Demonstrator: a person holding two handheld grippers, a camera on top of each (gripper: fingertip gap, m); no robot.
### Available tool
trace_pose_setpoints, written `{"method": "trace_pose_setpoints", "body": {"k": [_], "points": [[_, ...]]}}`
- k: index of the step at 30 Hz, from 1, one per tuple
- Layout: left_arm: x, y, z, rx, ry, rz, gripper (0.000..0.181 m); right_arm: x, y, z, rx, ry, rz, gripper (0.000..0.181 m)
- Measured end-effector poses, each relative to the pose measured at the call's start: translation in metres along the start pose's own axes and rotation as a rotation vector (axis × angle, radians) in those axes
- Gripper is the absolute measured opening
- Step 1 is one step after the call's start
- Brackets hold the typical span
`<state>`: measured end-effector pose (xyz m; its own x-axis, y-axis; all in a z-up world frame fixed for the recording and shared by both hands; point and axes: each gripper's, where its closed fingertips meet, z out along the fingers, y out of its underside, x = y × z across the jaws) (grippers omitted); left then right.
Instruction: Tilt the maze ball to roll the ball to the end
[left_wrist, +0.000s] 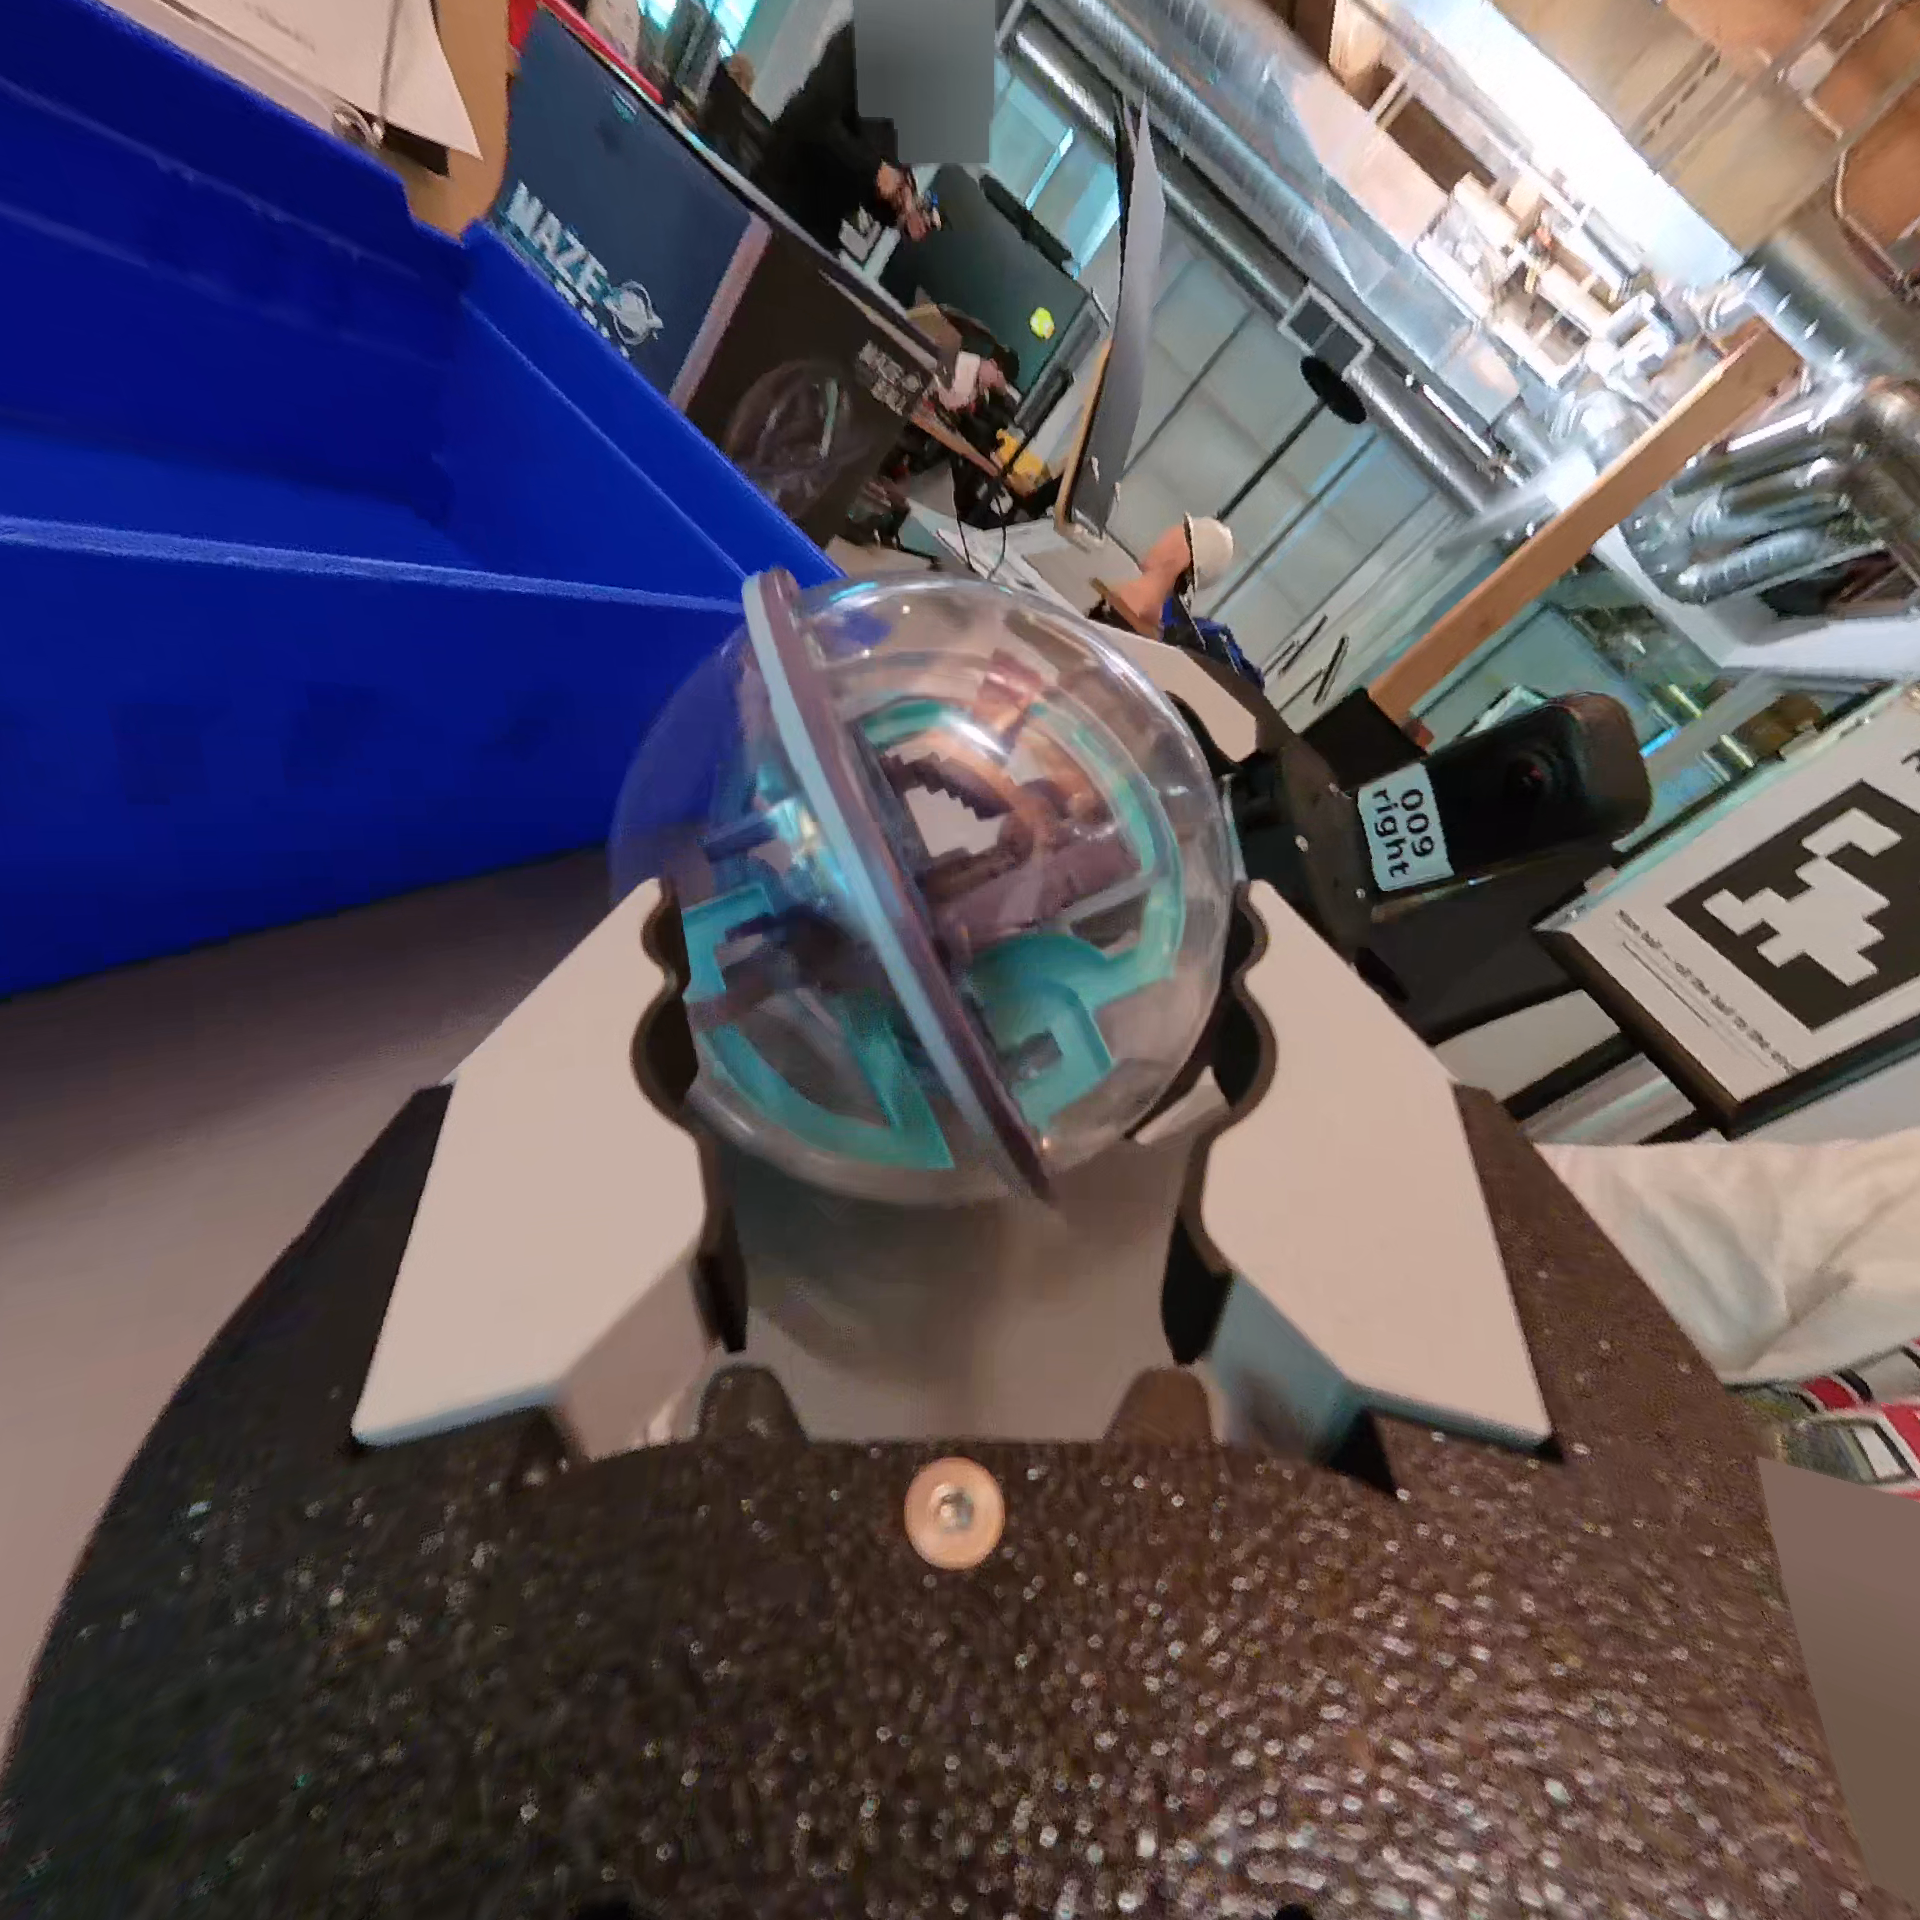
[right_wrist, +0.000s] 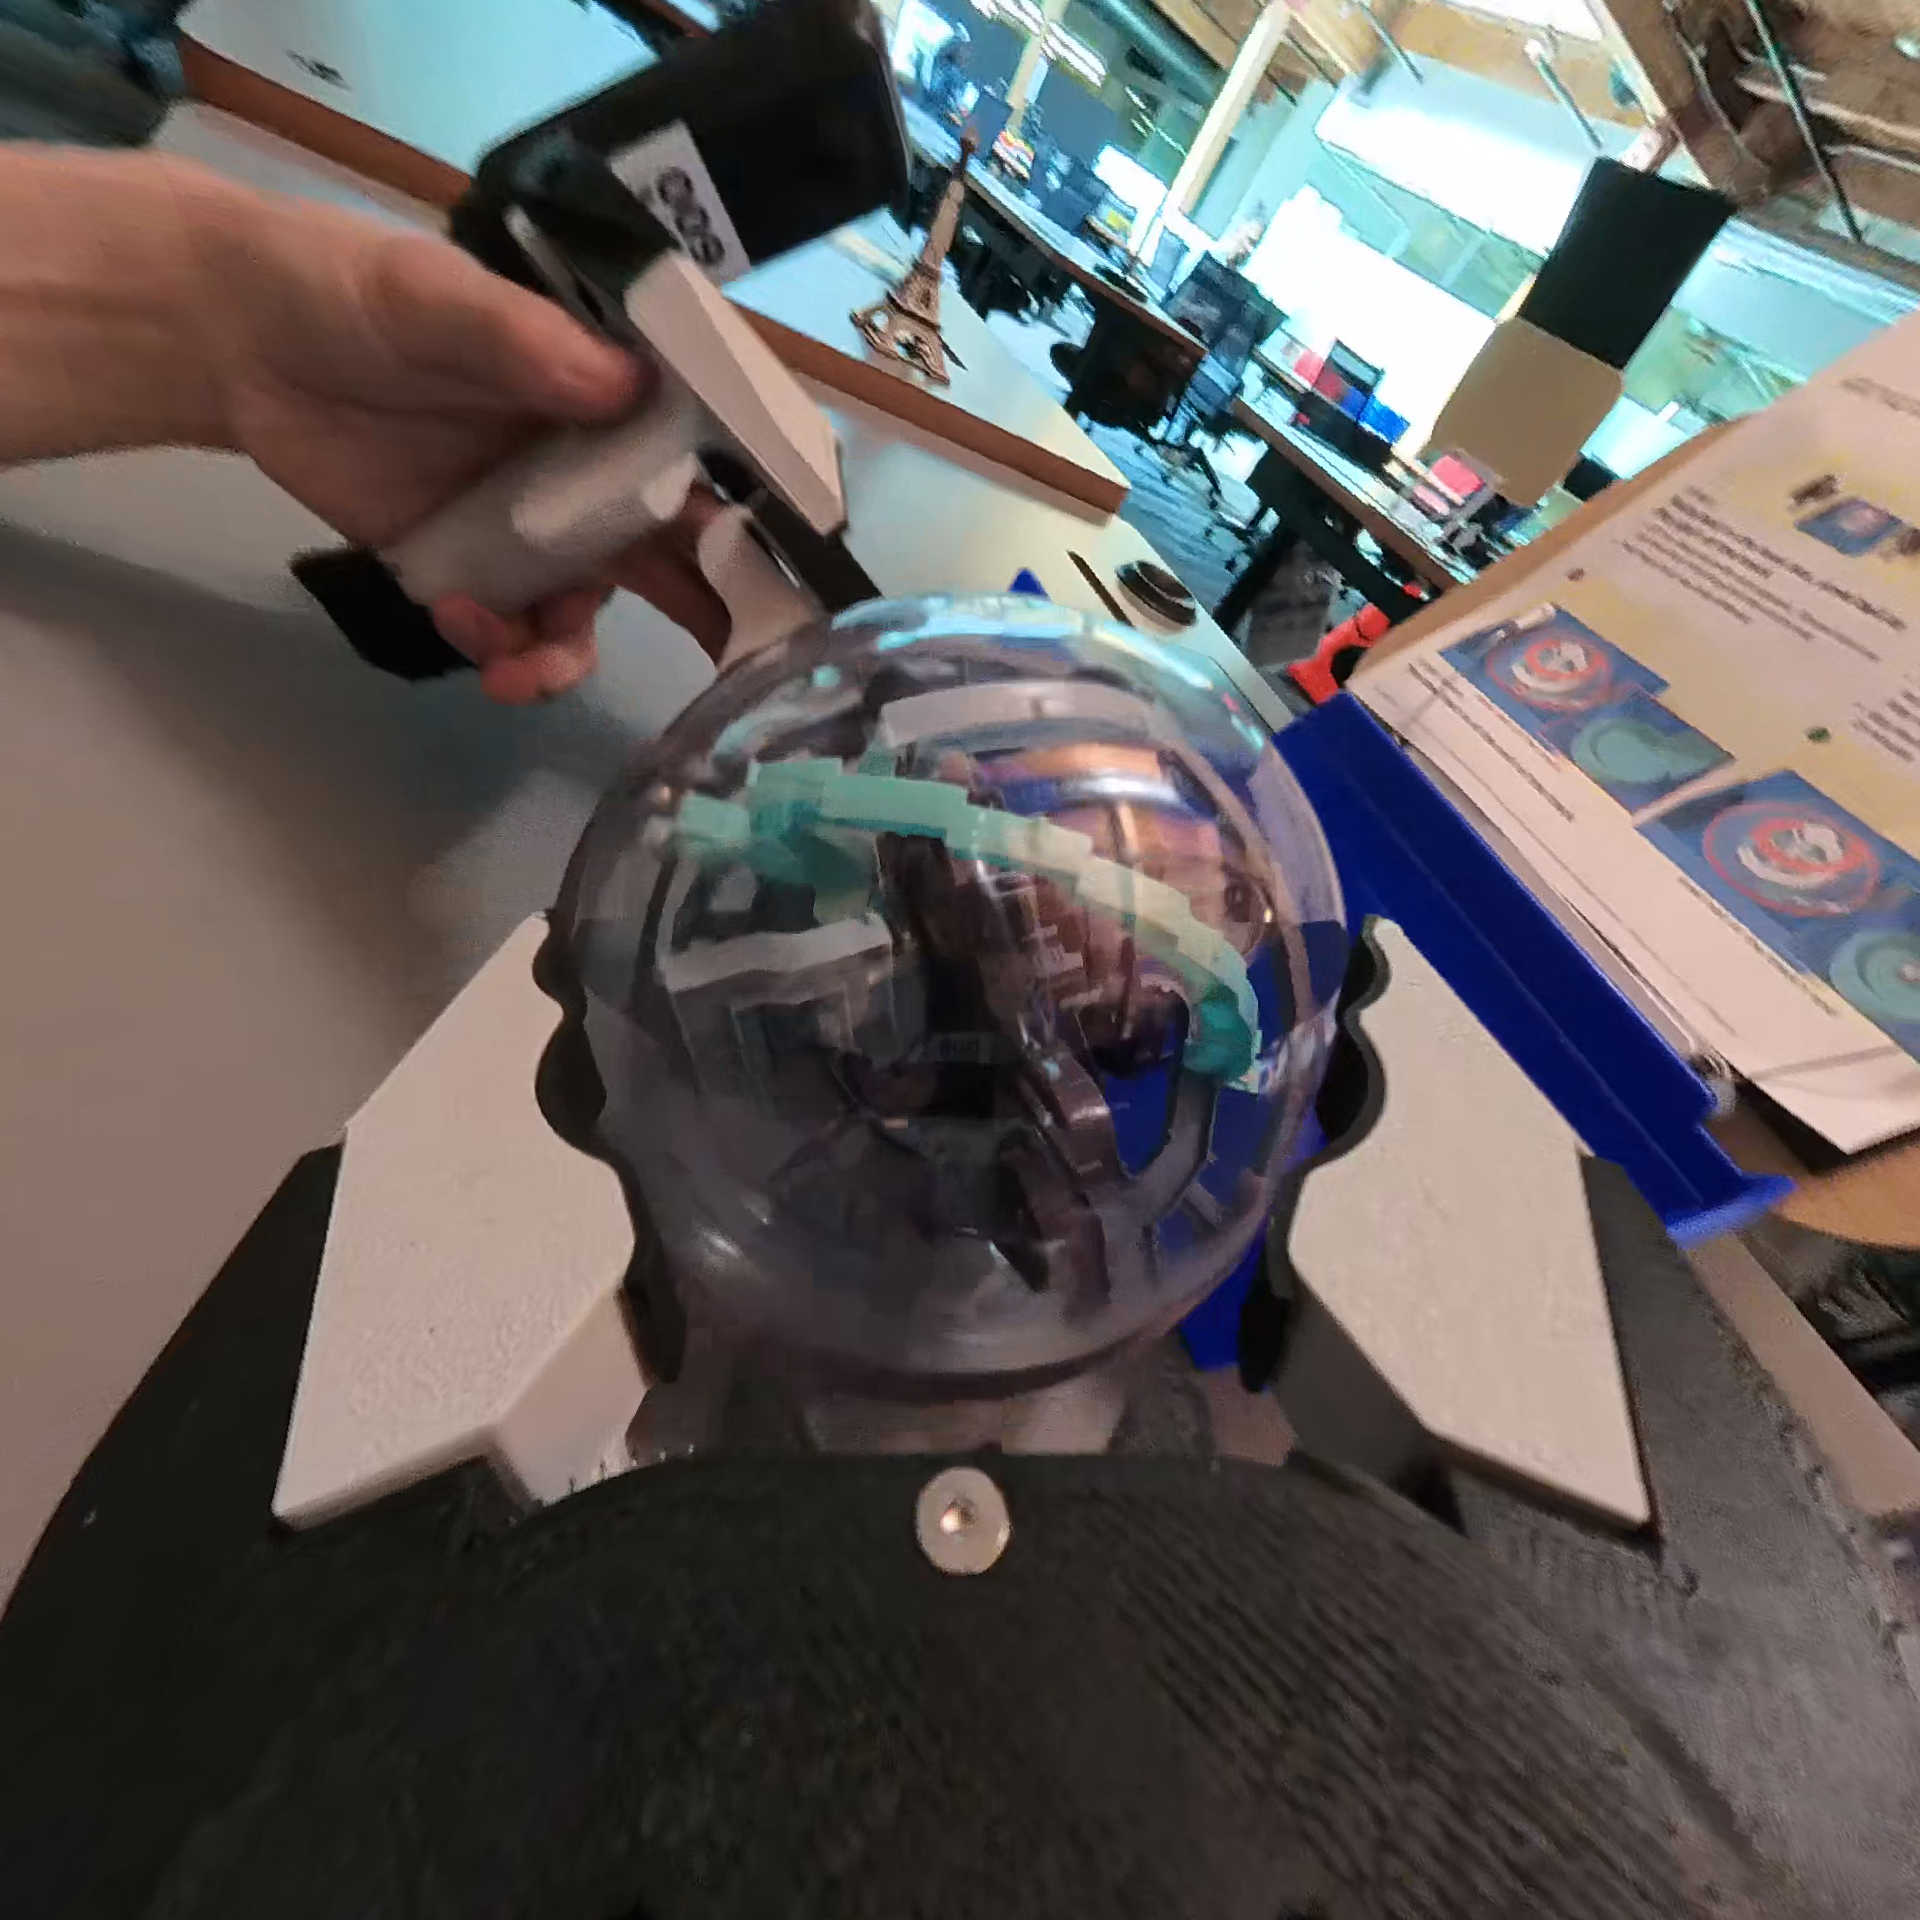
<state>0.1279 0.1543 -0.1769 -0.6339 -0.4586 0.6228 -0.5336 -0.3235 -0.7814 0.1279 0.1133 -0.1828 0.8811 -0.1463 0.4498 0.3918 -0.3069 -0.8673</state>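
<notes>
I clamp the maze ball from opposite sides, my left gripper and right gripper each closed against its clear shell, so I can tilt it freely off the table. I cannot make out the small ball among the tracks inside.

The small ball inside the maze ball cannot be made out among its tracks.

Maze ball between 2 grippers' fingers
</notes>
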Motion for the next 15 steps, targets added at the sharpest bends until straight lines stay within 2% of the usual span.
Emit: {"method": "trace_pose_setpoints", "body": {"k": [7, 11, 15], "points": [[0.009, -0.004, 0.003, 0.045, 0.073, 0.061, 0.09, -0.003, 0.016, -0.014, -0.07, 0.108, 0.034, 0.142], [0.001, -0.008, 0.012, 0.079, 0.0, 0.112, 0.092, -0.006, 0.007, -0.015, -0.045, 0.114, 0.039, 0.134], [-0.001, -0.015, 0.016, 0.109, -0.024, 0.095, 0.092, -0.006, 0.011, -0.013, -0.112, 0.081, -0.036, 0.134]]}}
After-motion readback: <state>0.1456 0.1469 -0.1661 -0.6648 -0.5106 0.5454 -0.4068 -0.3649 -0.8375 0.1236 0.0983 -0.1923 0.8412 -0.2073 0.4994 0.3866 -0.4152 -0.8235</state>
